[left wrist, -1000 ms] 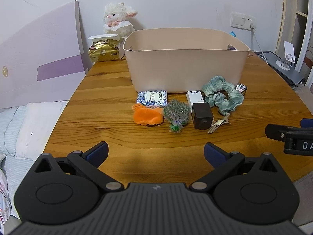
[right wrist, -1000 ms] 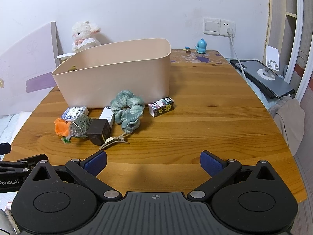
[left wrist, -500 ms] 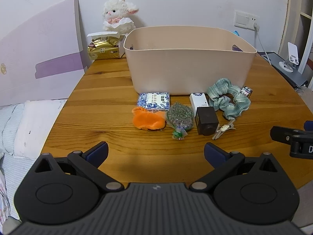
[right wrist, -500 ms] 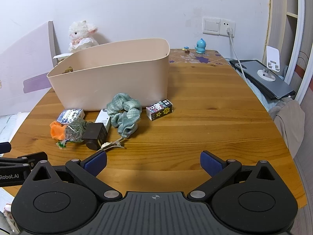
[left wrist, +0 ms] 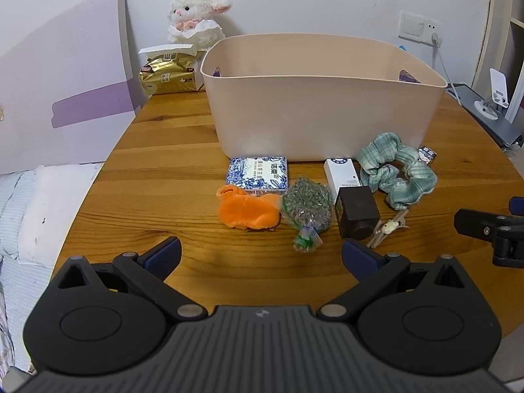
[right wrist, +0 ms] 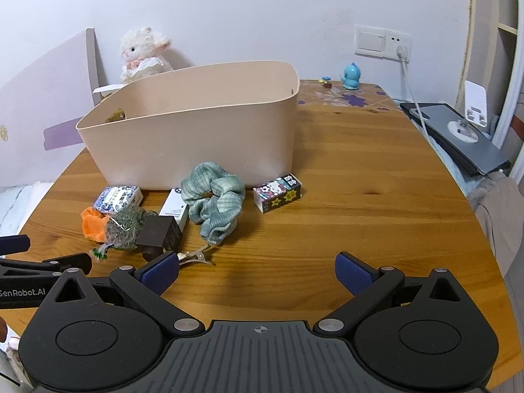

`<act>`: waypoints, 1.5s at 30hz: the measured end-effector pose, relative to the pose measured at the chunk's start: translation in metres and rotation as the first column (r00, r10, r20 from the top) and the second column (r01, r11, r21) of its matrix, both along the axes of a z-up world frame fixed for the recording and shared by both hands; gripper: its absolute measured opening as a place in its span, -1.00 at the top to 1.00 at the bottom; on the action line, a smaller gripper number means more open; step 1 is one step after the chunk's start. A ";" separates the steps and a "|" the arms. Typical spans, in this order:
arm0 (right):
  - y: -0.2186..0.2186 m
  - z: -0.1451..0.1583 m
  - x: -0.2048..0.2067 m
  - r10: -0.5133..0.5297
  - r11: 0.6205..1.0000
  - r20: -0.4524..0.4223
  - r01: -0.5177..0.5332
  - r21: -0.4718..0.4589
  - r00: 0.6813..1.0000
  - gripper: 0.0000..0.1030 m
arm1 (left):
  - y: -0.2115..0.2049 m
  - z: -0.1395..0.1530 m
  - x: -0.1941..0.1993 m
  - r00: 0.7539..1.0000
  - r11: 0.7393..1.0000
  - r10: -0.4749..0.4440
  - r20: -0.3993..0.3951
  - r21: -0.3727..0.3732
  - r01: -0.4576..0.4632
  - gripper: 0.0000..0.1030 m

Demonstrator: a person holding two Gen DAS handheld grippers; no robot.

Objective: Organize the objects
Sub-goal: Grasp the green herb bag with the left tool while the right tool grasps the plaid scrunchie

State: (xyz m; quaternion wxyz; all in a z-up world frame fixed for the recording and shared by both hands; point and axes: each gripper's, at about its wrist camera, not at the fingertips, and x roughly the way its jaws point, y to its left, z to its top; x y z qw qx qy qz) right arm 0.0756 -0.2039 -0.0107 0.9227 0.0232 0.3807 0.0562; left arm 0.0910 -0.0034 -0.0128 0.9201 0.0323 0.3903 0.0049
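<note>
**Wooden table, a beige bin and a row of small things**

Warm wood grain runs across the table (left wrist: pixel 170 150), which sits against a white wall with a plush lamb (left wrist: pixel 196 16) and a gold tissue pack (left wrist: pixel 167 77) at its far edge. A big beige bin (left wrist: pixel 322 98) stands in the middle. Just in front of it lies the clutter: a blue-and-white box (left wrist: pixel 258 173), an orange plush piece (left wrist: pixel 247 211) touching it, a mesh sachet (left wrist: pixel 307 208), a white box (left wrist: pixel 342 177), a dark cube (left wrist: pixel 357 211), a hair clip (left wrist: pixel 388 227), a green scrunchie (left wrist: pixel 396 173) and a small cartoon-printed box (right wrist: pixel 277 192) to its right.

Both tools hang low over the near edge of the table. The left tool (left wrist: pixel 261 252) has its jaws spread wide with nothing between them; the right tool (right wrist: pixel 257 268) is likewise spread and empty, its left finger close to the hair clip.
</note>
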 end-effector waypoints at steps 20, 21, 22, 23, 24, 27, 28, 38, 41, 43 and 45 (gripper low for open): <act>0.040 -0.029 0.072 0.101 0.985 -0.043 -0.106 -0.139 0.994 -0.43 | 0.003 -0.033 0.059 0.991 0.989 -0.056 -0.121 -0.146 0.038 -0.98; 0.041 -0.029 0.073 0.107 0.984 -0.043 -0.112 -0.139 0.993 -0.39 | 0.003 -0.033 0.061 0.991 0.987 -0.062 -0.120 -0.157 0.043 -0.97; 0.043 -0.030 0.075 0.115 0.983 -0.040 -0.120 -0.139 0.993 -0.31 | 0.002 -0.034 0.062 0.990 0.983 -0.074 -0.121 -0.174 0.052 -0.88; 0.044 -0.029 0.075 0.121 0.983 -0.035 -0.124 -0.137 0.992 -0.25 | 0.001 -0.035 0.064 0.989 0.981 -0.081 -0.127 -0.184 0.057 -0.79; 0.045 -0.029 0.075 0.124 0.983 -0.034 -0.127 -0.133 0.992 -0.11 | 0.001 -0.036 0.065 0.987 0.980 -0.087 -0.136 -0.191 0.061 -0.73; 0.044 -0.030 0.074 0.129 0.986 -0.040 -0.133 -0.103 0.991 0.31 | -0.002 -0.037 0.065 0.988 0.984 -0.081 -0.134 -0.167 0.058 -0.23; 0.043 -0.030 0.074 0.130 0.987 -0.042 -0.134 -0.092 0.991 0.50 | 0.000 -0.037 0.064 0.988 0.984 -0.083 -0.134 -0.170 0.059 -0.07; 0.030 -0.018 0.051 0.130 0.989 0.000 -0.130 -0.064 0.991 0.81 | 0.007 -0.033 0.050 0.988 0.970 -0.105 -0.118 -0.230 0.076 0.80; 0.028 -0.015 0.045 0.122 0.990 0.013 -0.121 -0.068 0.992 0.82 | 0.007 -0.030 0.044 0.989 0.970 -0.106 -0.102 -0.231 0.080 0.83; 0.028 -0.012 0.039 0.117 0.991 0.024 -0.116 -0.063 0.993 0.82 | 0.007 -0.026 0.039 0.990 0.970 -0.108 -0.087 -0.228 0.085 0.84; 0.027 -0.008 0.033 0.117 0.992 0.038 -0.115 -0.058 0.992 0.82 | 0.007 -0.021 0.033 0.992 0.971 -0.108 -0.069 -0.221 0.090 0.86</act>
